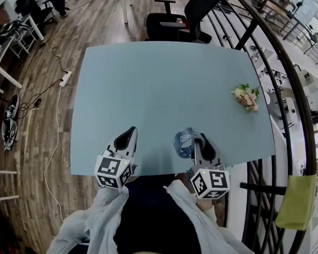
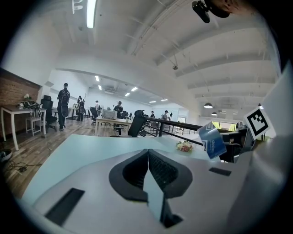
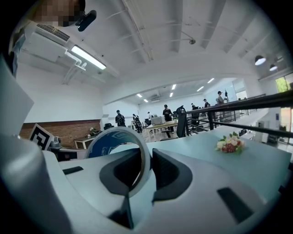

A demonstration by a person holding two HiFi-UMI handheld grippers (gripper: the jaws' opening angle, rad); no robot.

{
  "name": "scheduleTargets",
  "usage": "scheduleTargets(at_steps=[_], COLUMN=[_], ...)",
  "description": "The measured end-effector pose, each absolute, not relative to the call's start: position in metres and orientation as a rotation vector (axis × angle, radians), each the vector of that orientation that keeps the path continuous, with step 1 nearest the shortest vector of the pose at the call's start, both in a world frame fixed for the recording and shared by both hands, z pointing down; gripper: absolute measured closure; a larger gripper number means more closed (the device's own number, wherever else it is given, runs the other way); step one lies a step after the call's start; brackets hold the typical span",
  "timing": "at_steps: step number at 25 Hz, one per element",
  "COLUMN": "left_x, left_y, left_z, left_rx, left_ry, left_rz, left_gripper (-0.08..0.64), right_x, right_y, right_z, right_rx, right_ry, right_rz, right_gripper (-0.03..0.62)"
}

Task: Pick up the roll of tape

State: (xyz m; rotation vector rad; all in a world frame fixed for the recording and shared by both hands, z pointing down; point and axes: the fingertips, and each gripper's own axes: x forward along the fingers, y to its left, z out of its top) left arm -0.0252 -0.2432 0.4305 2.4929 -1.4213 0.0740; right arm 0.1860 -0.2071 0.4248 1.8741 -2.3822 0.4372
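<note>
The roll of tape (image 1: 184, 141) is blue with a white edge and hangs above the near edge of the pale blue table (image 1: 151, 80). My right gripper (image 1: 193, 142) is shut on the roll's wall, one jaw inside the ring and one outside. In the right gripper view the roll of tape (image 3: 120, 141) stands upright between the jaws of the right gripper (image 3: 147, 155). My left gripper (image 1: 127, 133) hovers to the left of it, shut and empty. From the left gripper view, the left gripper (image 2: 147, 153) has its jaws together, and the roll of tape (image 2: 212, 142) shows at the right.
A small bunch of flowers (image 1: 245, 97) lies near the table's right edge. A black office chair (image 1: 176, 17) stands beyond the far edge. A dark metal railing (image 1: 269, 77) runs along the right side, with a green cloth (image 1: 297, 202) hung on it.
</note>
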Motion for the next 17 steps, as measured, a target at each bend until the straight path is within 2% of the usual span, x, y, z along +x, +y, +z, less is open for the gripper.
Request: scheduleTargets(at_steps=[17], left_x=[-0.0219], left_y=[-0.2409], left_z=[0.4345], left_rx=[2.471], left_ry=[-1.428], left_rz=[0.07], left_gripper=[0.543], right_x=[0.183], right_y=[-0.2067], right_z=[0.426], right_rx=[1.832], right_ry=[-2.388], right_rz=[0.441], right_gripper=[0.517])
